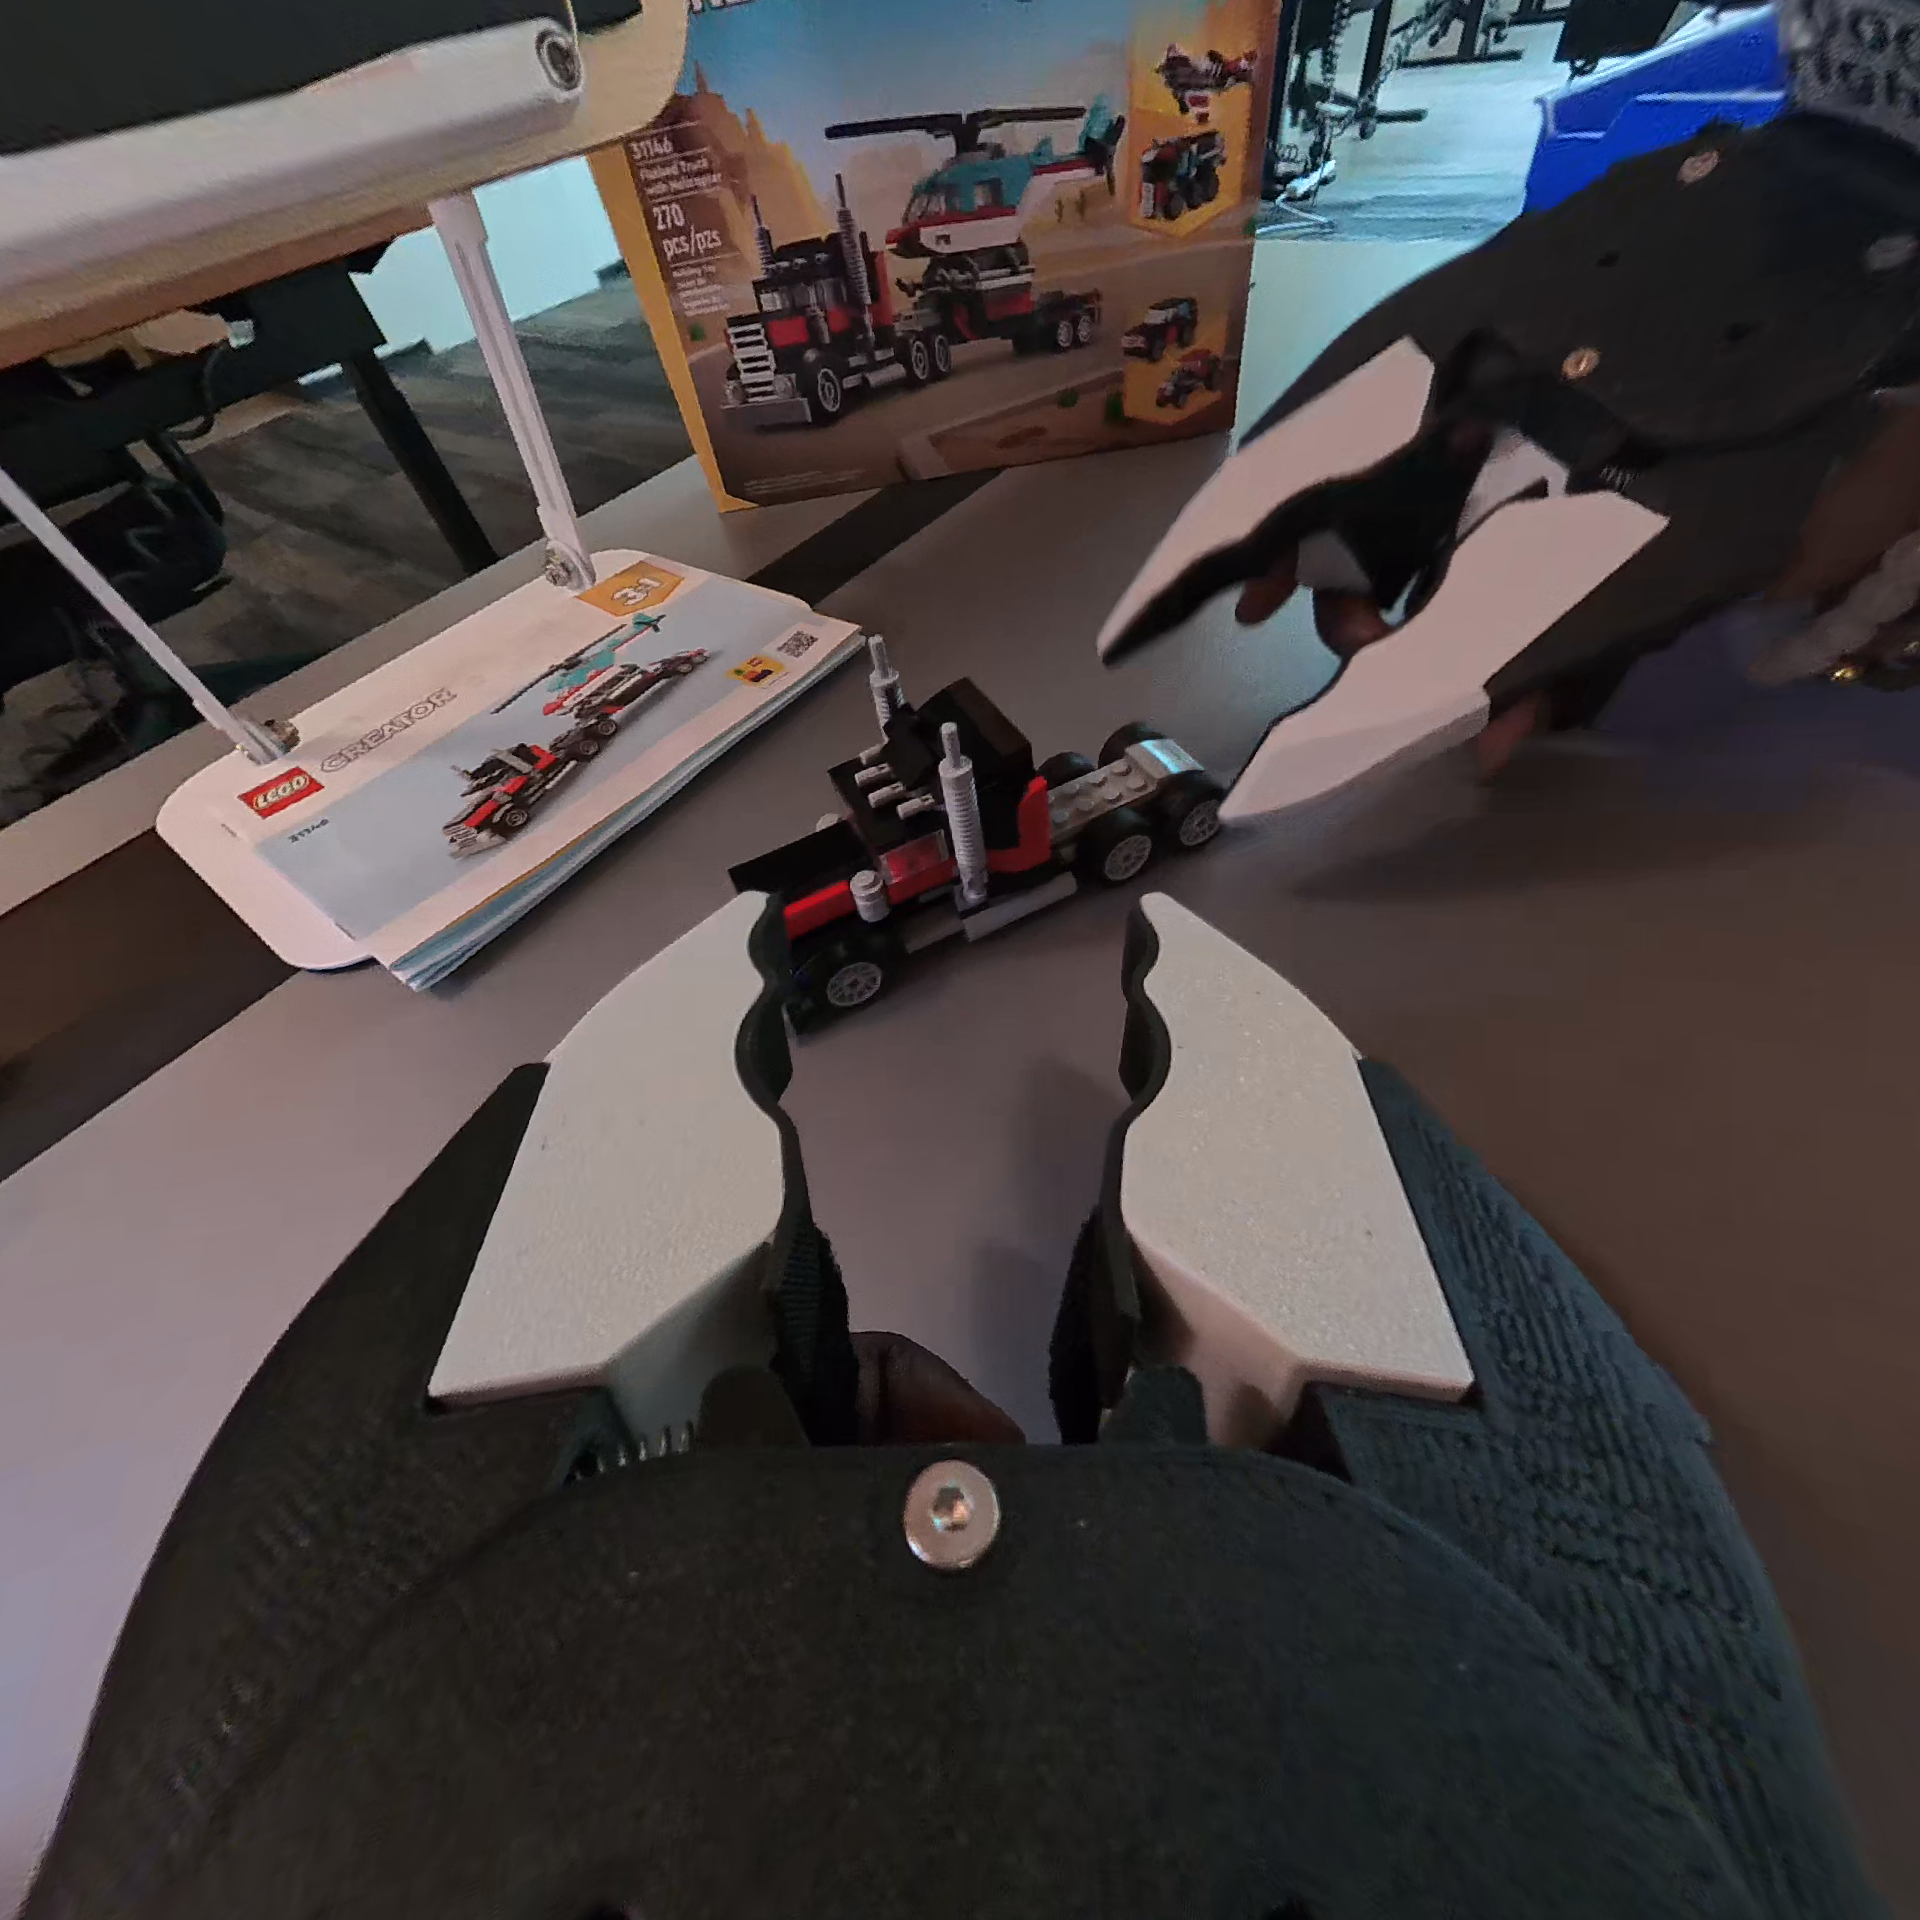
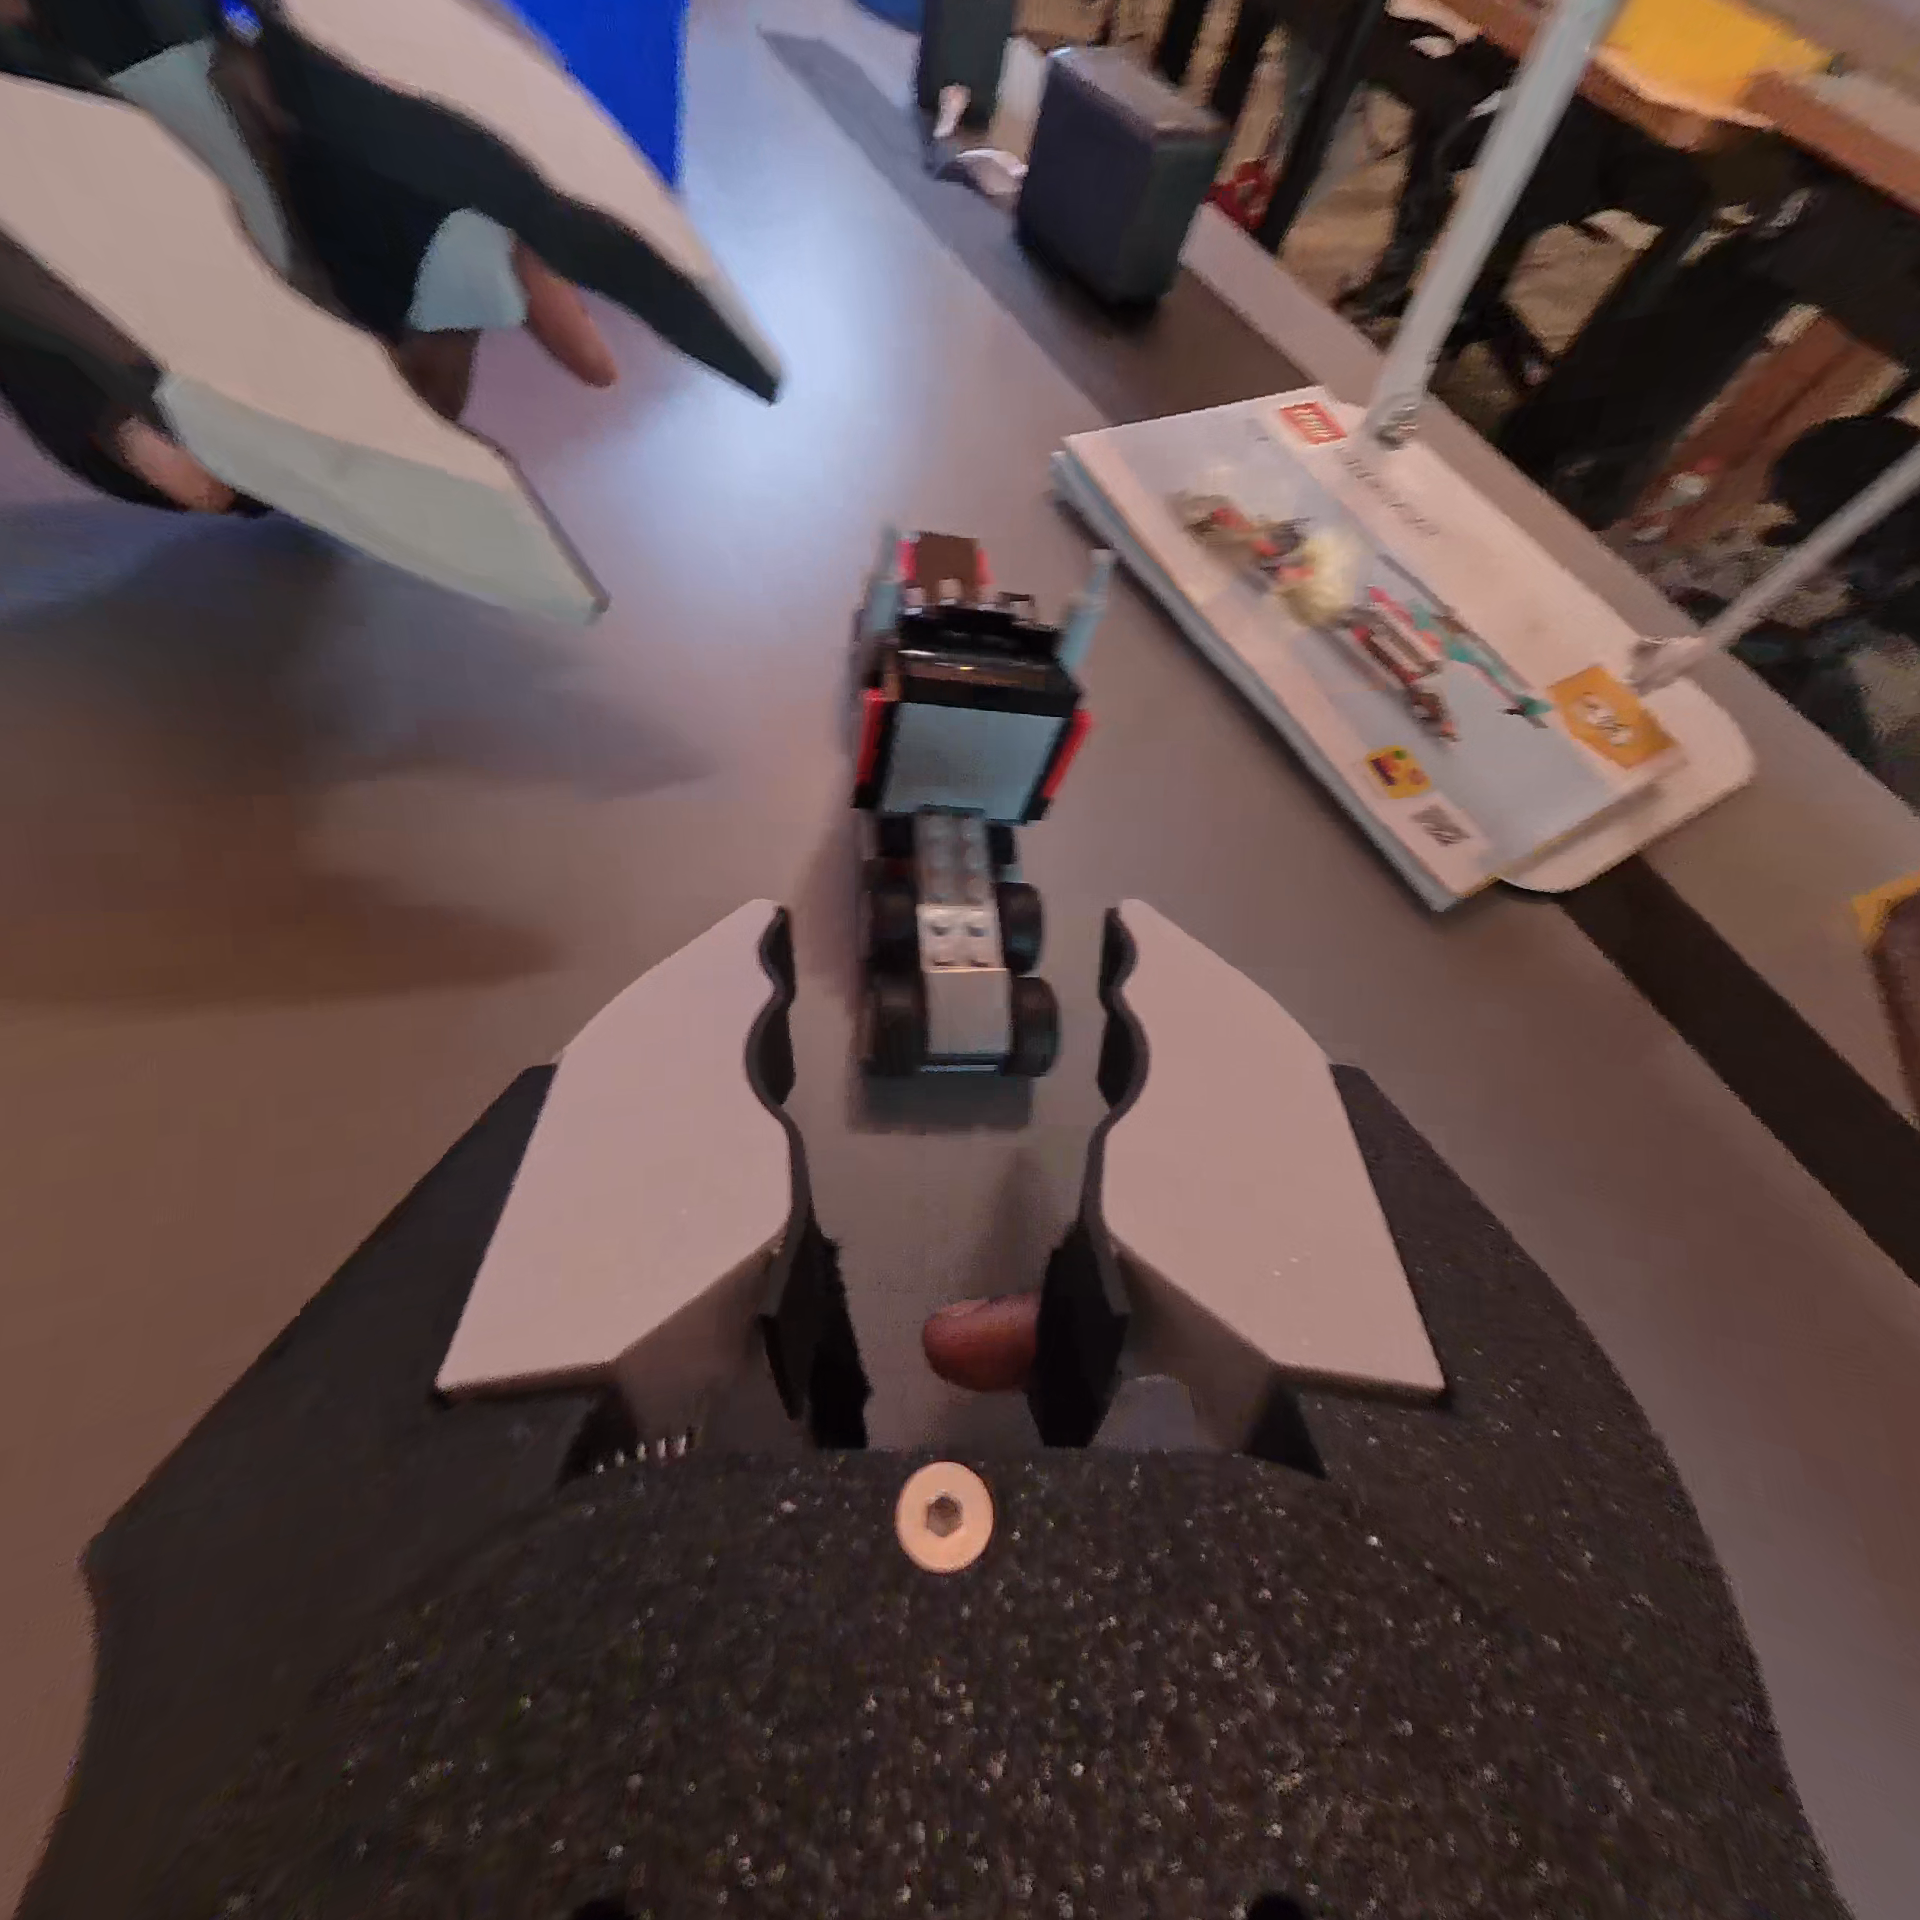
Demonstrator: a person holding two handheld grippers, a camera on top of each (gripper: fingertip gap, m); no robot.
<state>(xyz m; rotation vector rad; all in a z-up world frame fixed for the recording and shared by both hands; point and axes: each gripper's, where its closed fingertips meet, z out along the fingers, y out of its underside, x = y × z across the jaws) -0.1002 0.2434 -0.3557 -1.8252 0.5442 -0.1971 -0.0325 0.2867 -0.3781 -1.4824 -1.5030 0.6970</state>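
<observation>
Left gripper (image 1: 951, 914): jaws wide apart, holding nothing; toy brick truck (image 1: 966, 831) stands on the grey tabletop (image 1: 1455, 1039) just ahead, its front beside the left fingertip. Right gripper (image 2: 945, 925): jaws parted, straddling the truck's rear wheels without contact. Instruction booklet (image 1: 520, 769) lies nearby.

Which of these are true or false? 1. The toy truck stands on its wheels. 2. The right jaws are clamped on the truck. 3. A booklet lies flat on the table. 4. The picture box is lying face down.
1. True: the toy truck stands upright on the grey table.
2. False: the right gripper has its jaws open, with gaps on either side of the truck's rear wheels.
3. True: the booklet lies flat beside the truck.
4. False: the box stands upright behind the truck.
</observation>
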